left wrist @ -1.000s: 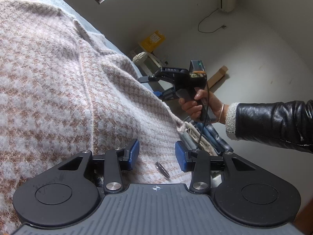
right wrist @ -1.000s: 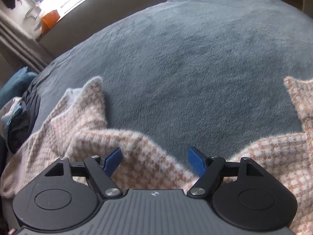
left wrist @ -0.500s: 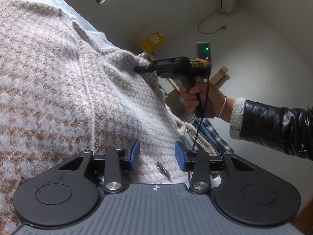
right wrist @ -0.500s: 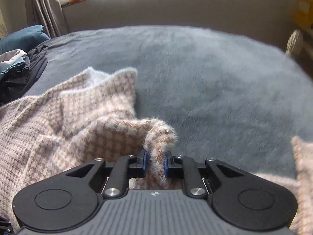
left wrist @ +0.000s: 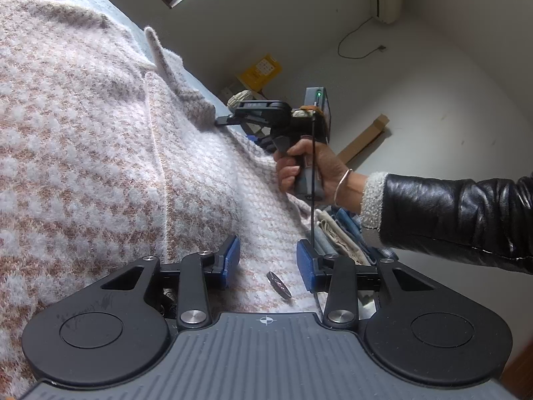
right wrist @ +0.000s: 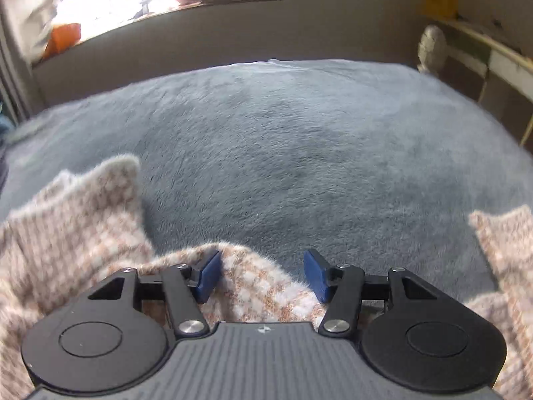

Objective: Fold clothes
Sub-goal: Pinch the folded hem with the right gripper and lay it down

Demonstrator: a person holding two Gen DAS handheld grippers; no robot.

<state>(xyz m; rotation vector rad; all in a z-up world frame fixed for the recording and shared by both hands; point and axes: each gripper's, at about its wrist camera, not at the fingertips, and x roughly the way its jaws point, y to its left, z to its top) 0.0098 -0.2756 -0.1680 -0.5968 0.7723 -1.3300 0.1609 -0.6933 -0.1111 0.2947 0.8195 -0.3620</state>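
Observation:
A fluffy pink-and-brown check knit garment point(left wrist: 83, 166) lies spread on the grey bed cover point(right wrist: 299, 150). My left gripper point(left wrist: 268, 263) rests low over its near edge with the blue pads apart. Flat fabric and a dark button point(left wrist: 278, 285) lie between them, unpinched. In the left wrist view a hand in a black leather sleeve holds my right gripper point(left wrist: 223, 120) at a raised fold on the garment's far edge. In the right wrist view the right gripper point(right wrist: 263, 275) is opening, with a hump of the garment point(right wrist: 260, 286) loose between its pads.
A stack of folded clothes point(left wrist: 339, 233) lies beside the bed under the sleeve. A yellow box point(left wrist: 261, 70) and a cardboard strip point(left wrist: 363, 140) stand by the wall. A windowsill point(right wrist: 133, 6) is beyond the bed and a wooden shelf point(right wrist: 483, 53) stands at the right. Another garment part point(right wrist: 506, 240) lies at the right.
The right gripper pinched a fold of the garment half a second ago; its jaws now stand apart around it, and it has moved further onto the garment. The left gripper has not moved.

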